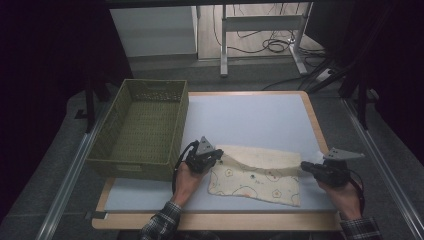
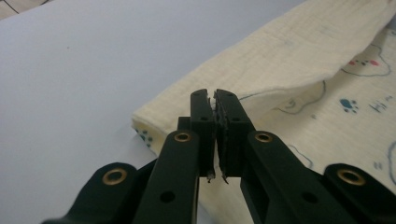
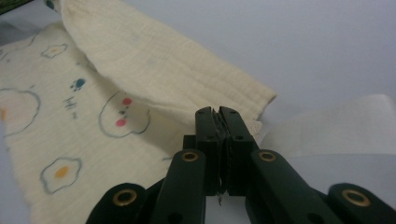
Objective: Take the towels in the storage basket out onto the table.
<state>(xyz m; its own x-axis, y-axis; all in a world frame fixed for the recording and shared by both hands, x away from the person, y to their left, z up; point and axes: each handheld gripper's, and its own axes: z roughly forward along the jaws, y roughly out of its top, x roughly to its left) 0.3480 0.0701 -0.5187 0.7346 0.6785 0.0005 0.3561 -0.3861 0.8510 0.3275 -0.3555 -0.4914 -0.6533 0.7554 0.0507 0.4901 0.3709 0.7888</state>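
Observation:
A cream cloth (image 1: 255, 177) printed with egg and paw shapes lies on the pale blue table top, its far edge folded over toward me. My left gripper (image 1: 216, 156) is shut on the cloth's left corner, where a sliver of fabric (image 2: 214, 99) shows between the jaw tips. At the right end of the fold, my right gripper (image 1: 304, 168) is shut on the cloth (image 3: 154, 65), which lifts away from the closed jaws (image 3: 218, 112). A hand holds each gripper from below.
A green woven basket (image 1: 132, 167) stands at the table's left, close to the left gripper, with nothing visible inside. Bare blue surface (image 1: 250, 115) stretches behind the cloth. A thin translucent sheet (image 3: 336, 126) lies by the right gripper. The wooden table edge (image 1: 220, 220) runs along the front.

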